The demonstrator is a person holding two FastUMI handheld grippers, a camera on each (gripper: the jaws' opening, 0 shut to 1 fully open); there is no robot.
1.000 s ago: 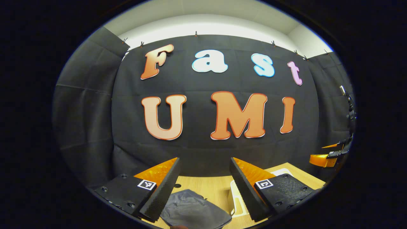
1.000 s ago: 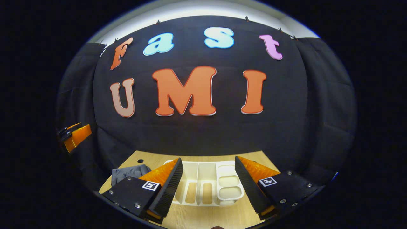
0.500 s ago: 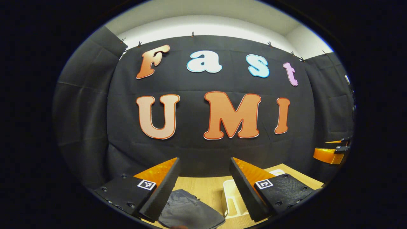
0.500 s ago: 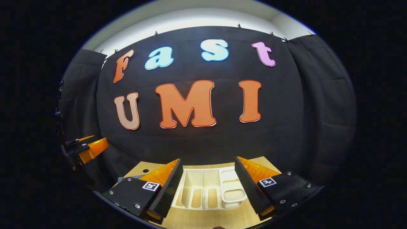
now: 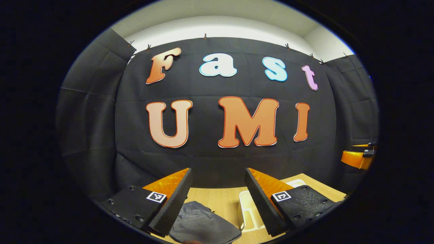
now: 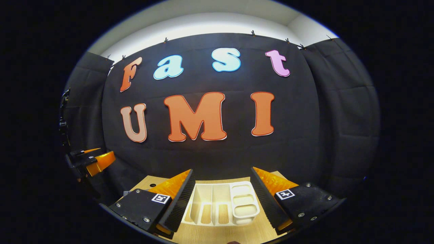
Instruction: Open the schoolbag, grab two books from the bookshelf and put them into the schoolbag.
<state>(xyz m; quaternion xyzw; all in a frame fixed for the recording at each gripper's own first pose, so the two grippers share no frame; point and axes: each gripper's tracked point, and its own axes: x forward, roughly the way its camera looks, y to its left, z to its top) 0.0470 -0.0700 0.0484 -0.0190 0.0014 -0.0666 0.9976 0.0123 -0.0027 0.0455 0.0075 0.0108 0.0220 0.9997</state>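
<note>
Both grippers, left gripper (image 5: 217,200) and right gripper (image 6: 222,203), gape wide, empty; the grey schoolbag (image 5: 203,225) looks soft and limp, so best pinch its zipper pull.

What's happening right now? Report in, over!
Left hand-held gripper open above grey schoolbag. Right hand-held gripper open above white bookshelf. No books seen there. Nothing blocking.
</note>
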